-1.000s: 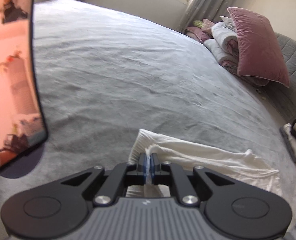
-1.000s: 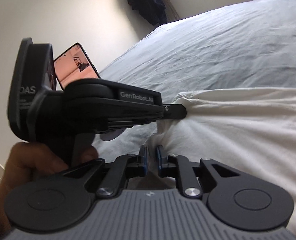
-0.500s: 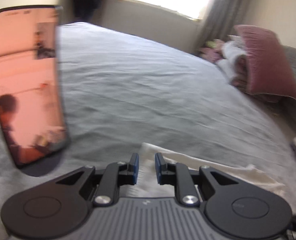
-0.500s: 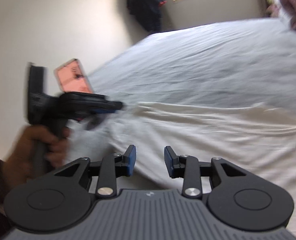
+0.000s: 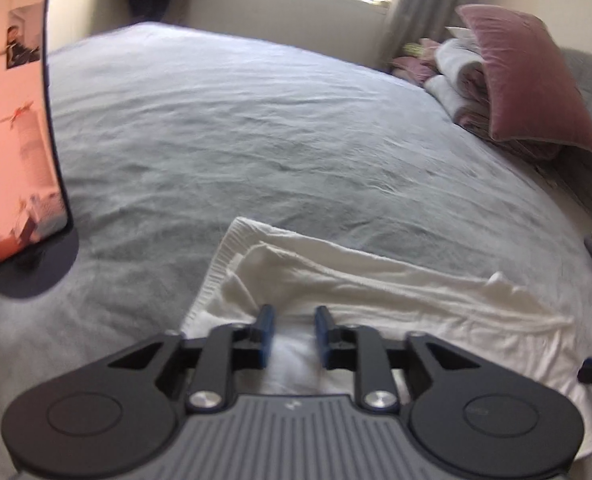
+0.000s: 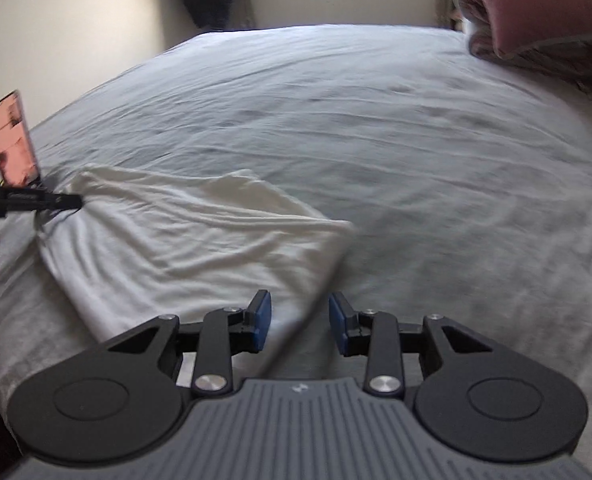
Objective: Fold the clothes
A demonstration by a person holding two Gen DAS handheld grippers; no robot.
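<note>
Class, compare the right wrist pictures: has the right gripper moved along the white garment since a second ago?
Yes. The right gripper has moved rightward, away from the phone, to the white garment's right edge. Its jaws opened and now hold nothing.

The near edge of the white garment (image 5: 375, 292) is hidden behind the left gripper (image 5: 292, 336). The phone (image 5: 12, 120) is cut off at the left edge. The pink pillow (image 6: 535, 4) is blurred and cropped.
</note>
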